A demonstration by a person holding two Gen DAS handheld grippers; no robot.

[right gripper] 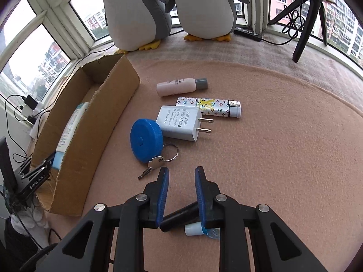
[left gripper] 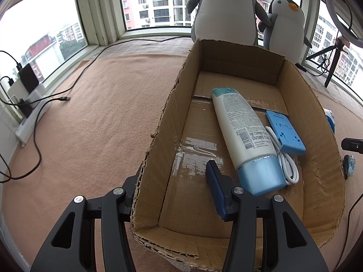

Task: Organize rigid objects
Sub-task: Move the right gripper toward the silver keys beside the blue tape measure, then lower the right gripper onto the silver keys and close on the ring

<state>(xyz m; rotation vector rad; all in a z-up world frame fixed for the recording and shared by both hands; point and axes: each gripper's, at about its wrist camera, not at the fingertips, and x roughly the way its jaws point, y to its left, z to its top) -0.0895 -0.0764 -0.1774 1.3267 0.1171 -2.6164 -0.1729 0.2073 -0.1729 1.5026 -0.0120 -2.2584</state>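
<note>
- Three items already lie in the cardboard box (left gripper: 317, 117): a white lotion tube (left gripper: 245, 133) with a blue cap, a blue phone stand (left gripper: 284, 133) and a coiled white cable (left gripper: 287, 165).
- Several rigid items wait on the pink blanket (right gripper: 272, 158) just right of the box: a small white bottle (right gripper: 179, 86) with a grey cap, a patterned lighter (right gripper: 211, 107), a white power adapter (right gripper: 181, 125), a blue tape measure (right gripper: 145, 141) and a key (right gripper: 150, 167) on a ring.
- Directly beneath the right gripper (right gripper: 181, 181), near its base, lie a black cylinder (right gripper: 179, 219) and a small white-and-blue piece (right gripper: 195, 229); what they are I cannot tell.
- Right gripper: jaws spread apart and empty, hovering over bare blanket just near of the key.
- Left gripper (left gripper: 172, 181): jaws wide apart, straddling the box's left wall, one finger inside and one outside, gripping nothing.
- Handling, as a judgement: the adapter is light, stiff and smooth; take it across its flat body, clear of the prongs.
- The tape measure is a hard disc, best pinched across its faces or it may roll.
- The key lies thin and flat on soft cloth, so it is likely to slip; the ring gives a better hold.
</note>
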